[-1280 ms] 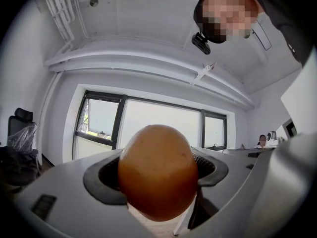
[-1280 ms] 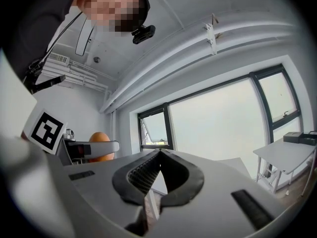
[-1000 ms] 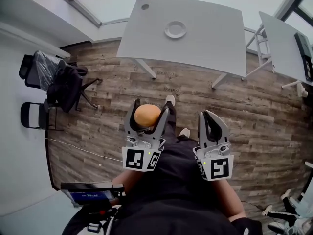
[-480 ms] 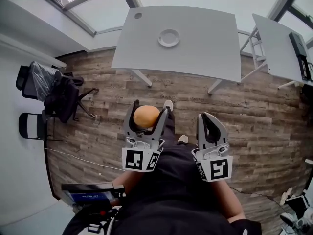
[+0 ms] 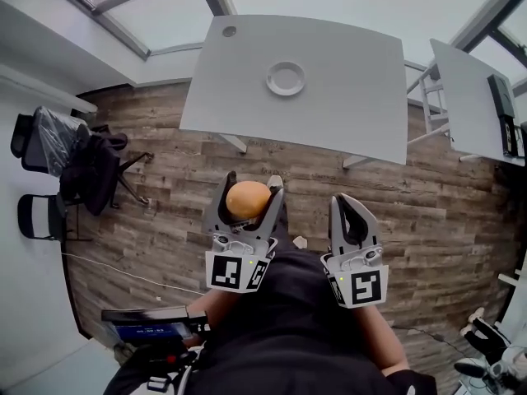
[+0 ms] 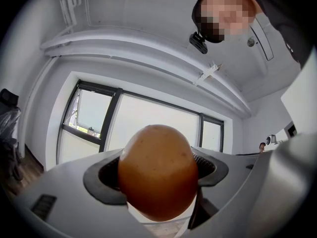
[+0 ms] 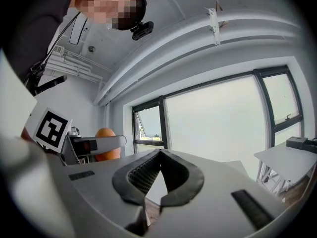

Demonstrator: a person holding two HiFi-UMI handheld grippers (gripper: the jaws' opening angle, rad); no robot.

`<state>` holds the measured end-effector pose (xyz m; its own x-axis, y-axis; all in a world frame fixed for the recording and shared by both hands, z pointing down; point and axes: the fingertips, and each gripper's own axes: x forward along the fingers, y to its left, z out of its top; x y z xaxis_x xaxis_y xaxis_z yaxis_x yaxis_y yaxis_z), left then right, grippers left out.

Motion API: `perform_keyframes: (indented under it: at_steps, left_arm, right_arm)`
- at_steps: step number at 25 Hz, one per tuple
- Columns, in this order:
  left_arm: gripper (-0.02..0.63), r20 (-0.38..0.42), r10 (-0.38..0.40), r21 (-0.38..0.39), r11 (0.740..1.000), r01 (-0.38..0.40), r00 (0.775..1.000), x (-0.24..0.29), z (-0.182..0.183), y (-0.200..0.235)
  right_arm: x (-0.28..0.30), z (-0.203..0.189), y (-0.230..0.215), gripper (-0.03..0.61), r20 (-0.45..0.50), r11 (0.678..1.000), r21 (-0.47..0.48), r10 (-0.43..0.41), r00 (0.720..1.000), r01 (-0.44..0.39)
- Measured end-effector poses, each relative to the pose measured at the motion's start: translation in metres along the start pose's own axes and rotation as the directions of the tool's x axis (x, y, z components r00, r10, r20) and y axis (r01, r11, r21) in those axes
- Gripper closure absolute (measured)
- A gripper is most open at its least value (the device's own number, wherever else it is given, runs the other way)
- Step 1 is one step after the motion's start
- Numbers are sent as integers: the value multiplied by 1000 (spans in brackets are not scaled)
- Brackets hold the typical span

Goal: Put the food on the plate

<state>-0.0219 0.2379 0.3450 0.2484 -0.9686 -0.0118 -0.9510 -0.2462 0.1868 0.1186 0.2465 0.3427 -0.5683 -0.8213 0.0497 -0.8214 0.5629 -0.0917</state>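
Wood-plank floor (image 5: 165,188) lies under the person, who stands well apart from the white table (image 5: 354,97).

Left gripper (image 5: 252,181): jaws parted only to the width of the food (image 5: 248,201), a smooth, rounded, orange-brown piece clamped between the two pads; the piece fills the gap and bulges above and below the pads; the gripper is held in front of the person's body, pointing forward.

Right gripper (image 5: 347,202): jaws closed tip to tip; only a small diamond-shaped opening behind the tips; nothing in it; positioned just beside the left gripper, not touching it.

Plate (image 5: 286,79): white, round, bare; near the middle of the table top; far ahead of both grippers.

Step in hand, by judgement: carry; the food is grasped, clear of the table, and not yet over the plate.

Next move calls for: closing the distance to the table; lowering the left gripper close over the plate; opening the jaws slowly, since a rounded piece is likely to roll; the right gripper is free to steady the plate rim if needed.
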Motion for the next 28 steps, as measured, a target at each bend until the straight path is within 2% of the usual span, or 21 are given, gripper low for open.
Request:
perform_keyframes:
  at_steps: [7, 12, 22, 25, 28]
  left_arm:
    - [235, -15, 8, -22, 1000, -9, 1000, 57, 14, 57]
    - [235, -9, 8, -19, 1000, -8, 1000, 93, 28, 99]
    - [235, -32, -12, -59, 998, 10, 999, 149, 26, 166]
    - [235, -25, -27, -38, 999, 26, 999, 158, 33, 177]
    - [235, -16, -35, -33, 999, 34, 999, 165, 40, 188]
  right_arm:
    - [88, 20, 0, 581, 1, 1000, 7, 28, 1000, -28]
    - [140, 29, -10, 581, -7, 1000, -5, 4, 1000, -4]
    - [225, 11, -21, 581, -86, 999, -21, -47, 995, 46]
    - [247, 14, -16, 581, -75, 1000, 3, -26, 997, 26]
    - [270, 22, -11, 581, -66, 1000, -19, -26, 998, 24]
